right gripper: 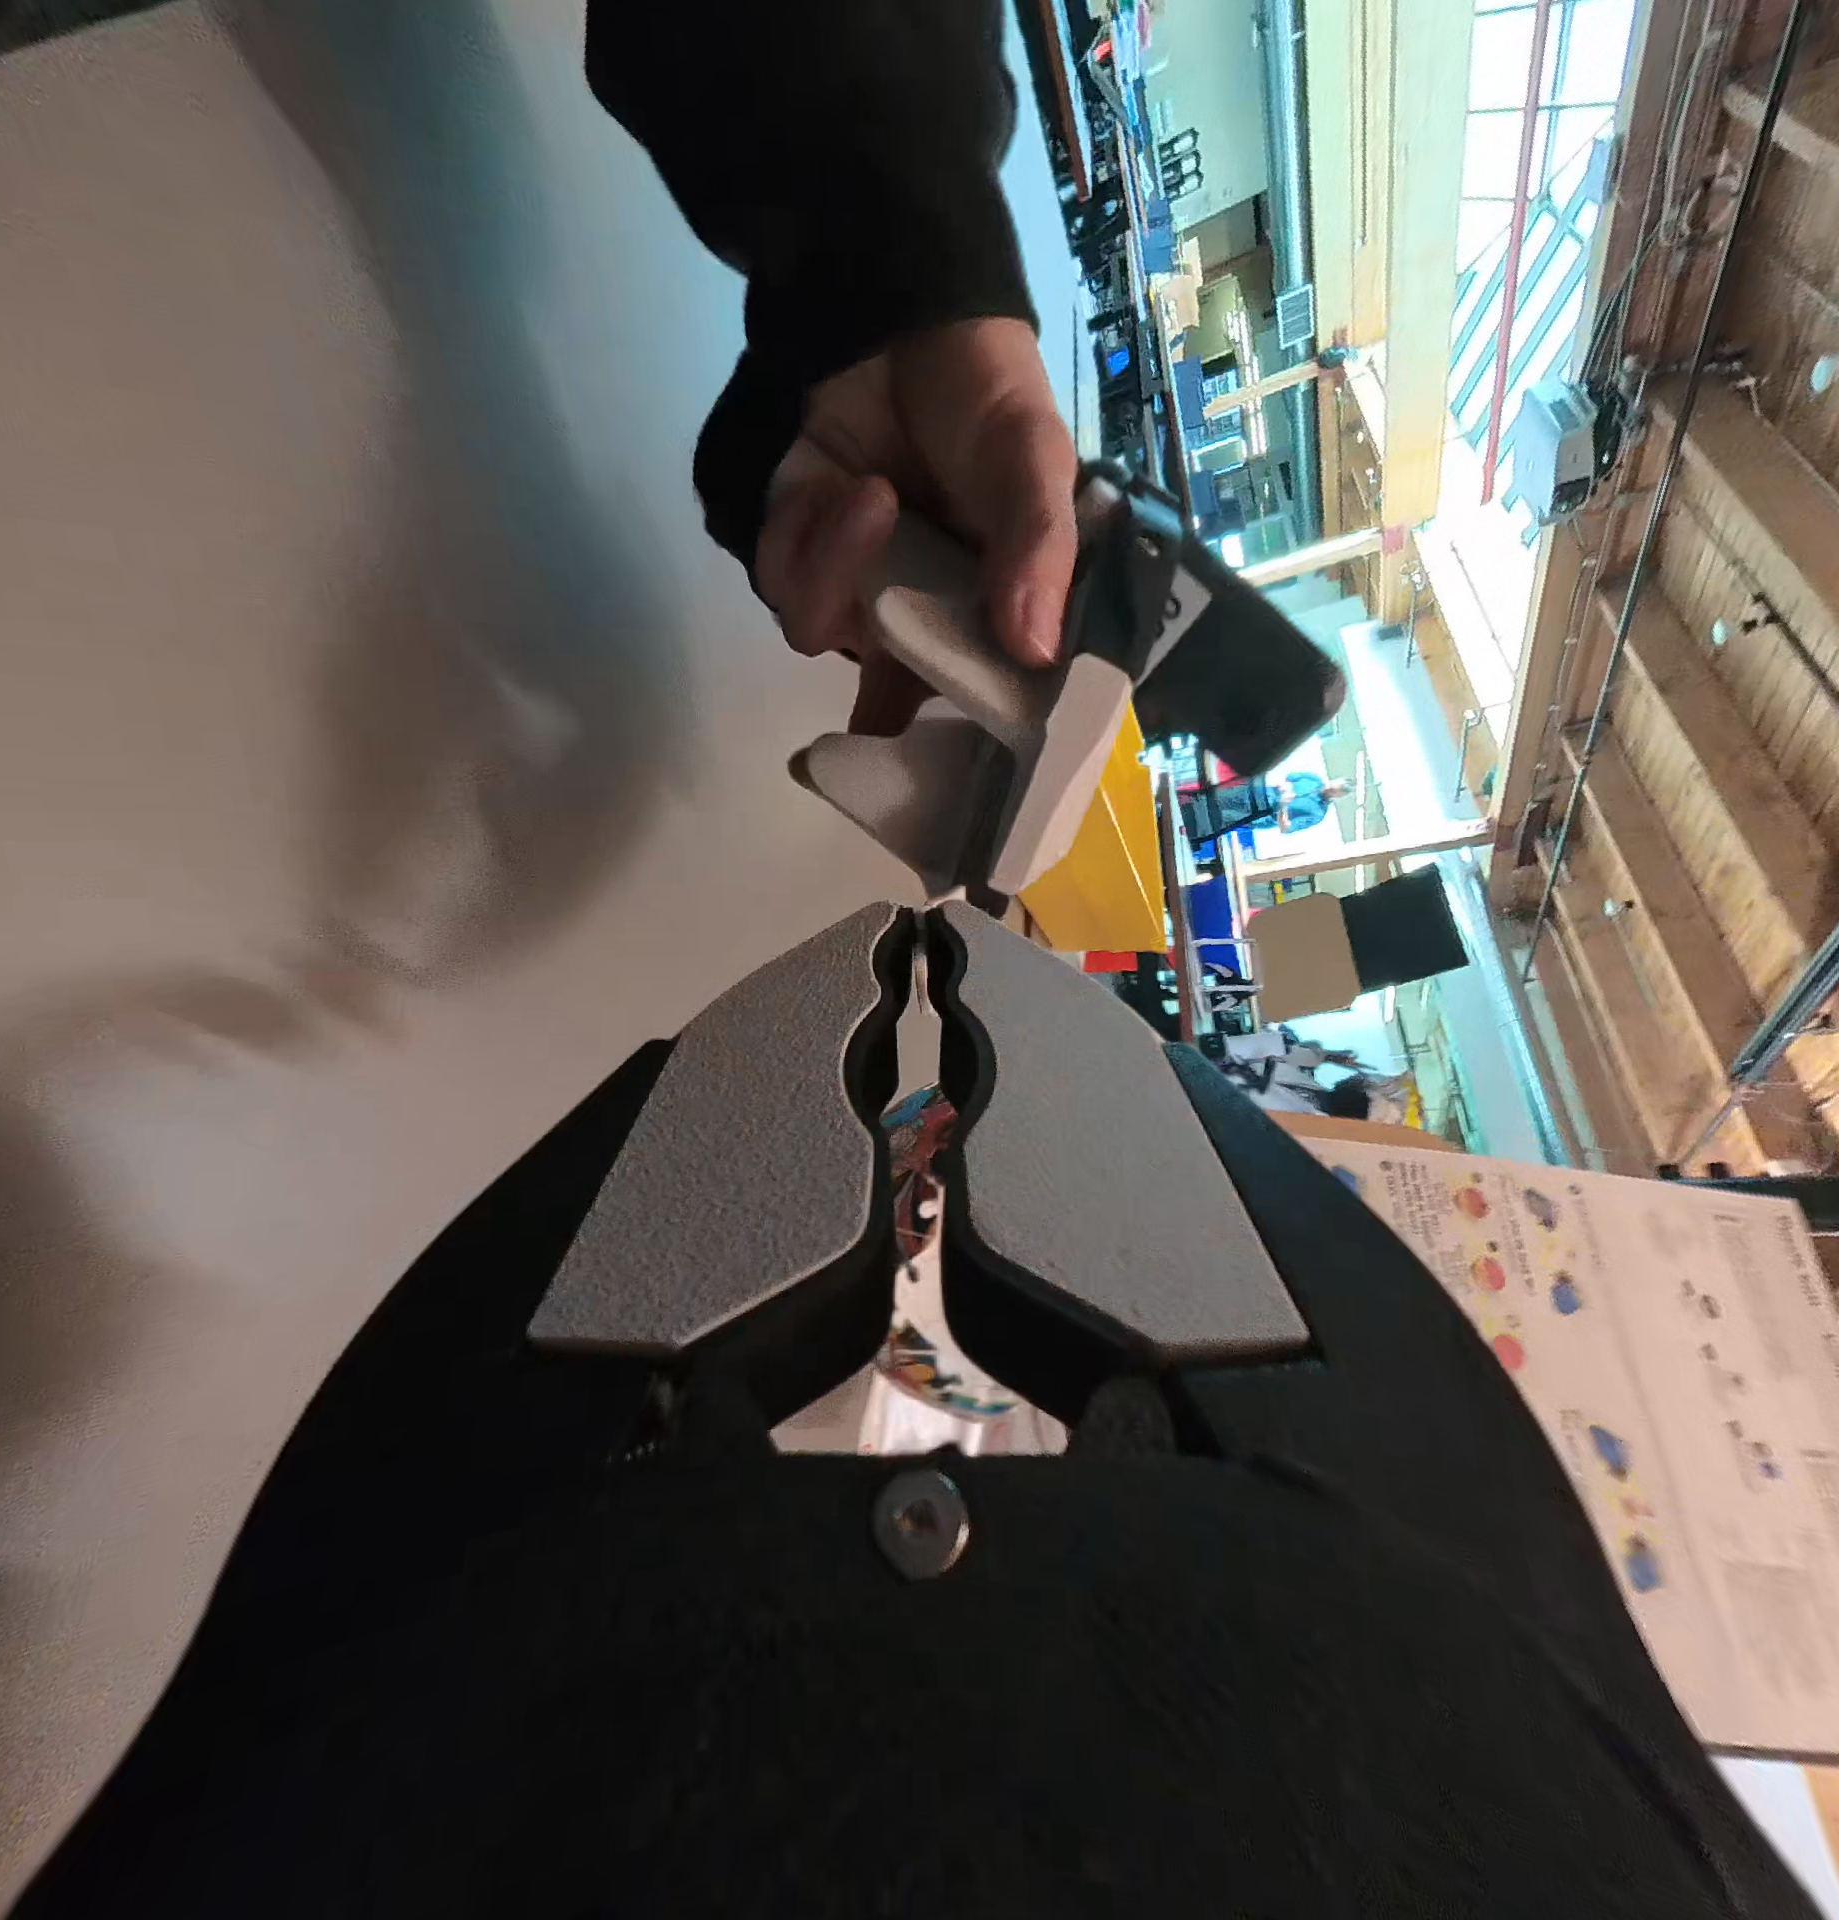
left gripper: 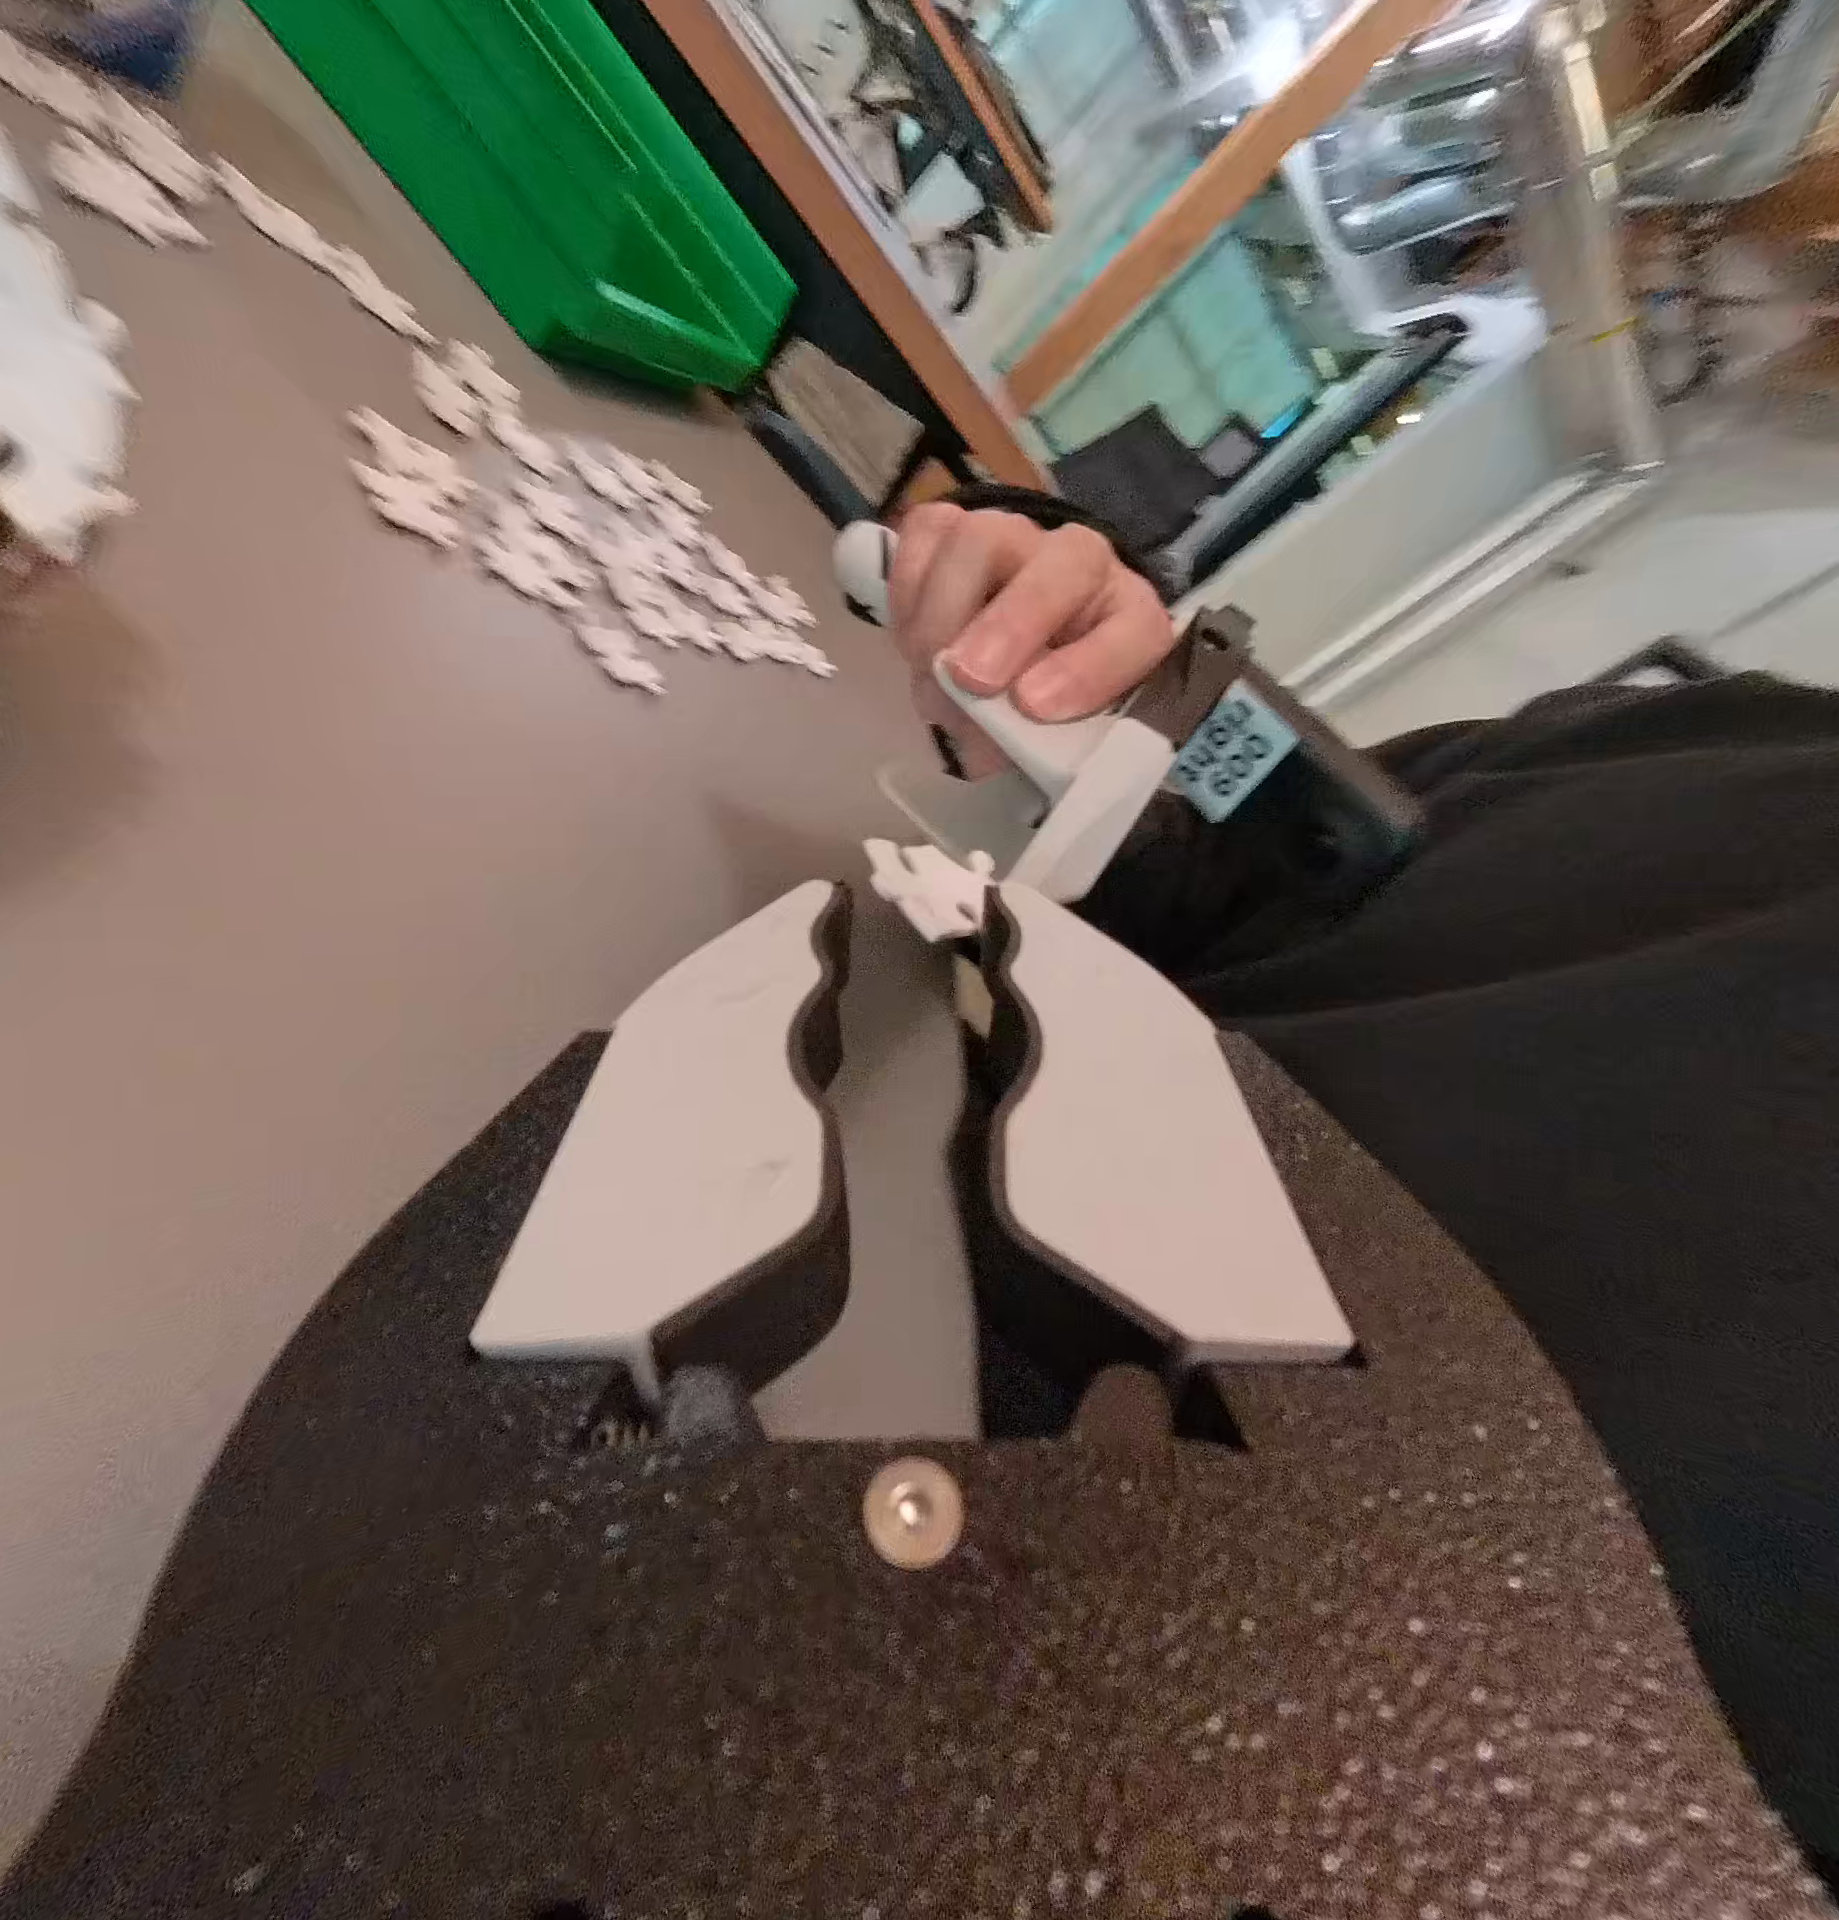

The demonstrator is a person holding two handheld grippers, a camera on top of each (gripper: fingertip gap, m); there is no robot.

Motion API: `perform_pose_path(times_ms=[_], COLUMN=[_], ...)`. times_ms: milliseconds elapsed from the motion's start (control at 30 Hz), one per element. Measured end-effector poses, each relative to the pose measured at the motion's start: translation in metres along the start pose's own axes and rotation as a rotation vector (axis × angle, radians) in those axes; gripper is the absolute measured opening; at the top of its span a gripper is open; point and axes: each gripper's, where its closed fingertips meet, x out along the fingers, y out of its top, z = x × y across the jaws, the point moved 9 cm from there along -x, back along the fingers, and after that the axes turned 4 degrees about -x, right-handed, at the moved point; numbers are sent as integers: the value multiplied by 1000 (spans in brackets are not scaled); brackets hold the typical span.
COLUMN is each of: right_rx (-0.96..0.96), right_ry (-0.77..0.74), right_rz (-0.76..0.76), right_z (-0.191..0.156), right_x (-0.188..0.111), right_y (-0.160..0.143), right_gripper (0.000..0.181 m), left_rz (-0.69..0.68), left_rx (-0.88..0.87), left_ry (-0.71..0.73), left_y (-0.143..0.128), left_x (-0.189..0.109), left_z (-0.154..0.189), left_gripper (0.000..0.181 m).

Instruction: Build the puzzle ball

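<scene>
Between the near grey fingertips of the left gripper (left gripper: 917,914), jaws spread, one white puzzle piece (left gripper: 925,885), seemingly touching only the right tip. Edge-on in the right gripper (right gripper: 923,920), jaws nearly pressed together, pinching a thin piece (right gripper: 924,961). Farther left on the table (left gripper: 271,831), loose pieces (left gripper: 624,561); probably light, stiff, thin, easily dropped, best pinched across flat faces clear of tabs.

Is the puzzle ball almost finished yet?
Not nearly. Done: only a white joined clump at the table's far edge, blurry. In hand: one white piece sits at the left tongs' tips; the right tongs pinch something thin. Left: many loose pieces still lie scattered.
</scene>
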Motion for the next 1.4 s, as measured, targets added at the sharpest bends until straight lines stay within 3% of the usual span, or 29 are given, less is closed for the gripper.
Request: perform_pose_path(times_ms=[233,633,700,800,900,1000,1100,1167,1233,1400], right_rx=[-69,-70,26,308,697,969,1063,1067,1098,1219], right_ry=[-17,-24,45,31,49,69,142,183,191,106], right_rz=[-4,-68,-61,26,123,167,148,135,113,169], right_z=[4,-1,-4,4,20,27,23,19,16,16], right_x=[4,13,16,13,10,16,26,30,33,29], right_y=[7,9,5,-5,-21,-34,-38,-38,-40,-50], right_gripper=[2,2,5,27,17,23,22,4,0,0], left_rz=[-109,-85,-126,-231,-382,-483,-539,-565,-582,-446], left_rx=[-119,-200,-180,-112,20,147,254,319,381,388], left_ry=[-183,-157,-99,-5,132,183,213,233,279,306], left_y=[0,3,4,8,14,21,26,28,28,32], left_x=[3,-5,-6,-11,-14,-7,3,9,13,13], left_z=[-1,-12,-14,-16,-15,-6,2,6,6,5], left_gripper=[18,4,2,1,1,2,2,2,2,2])
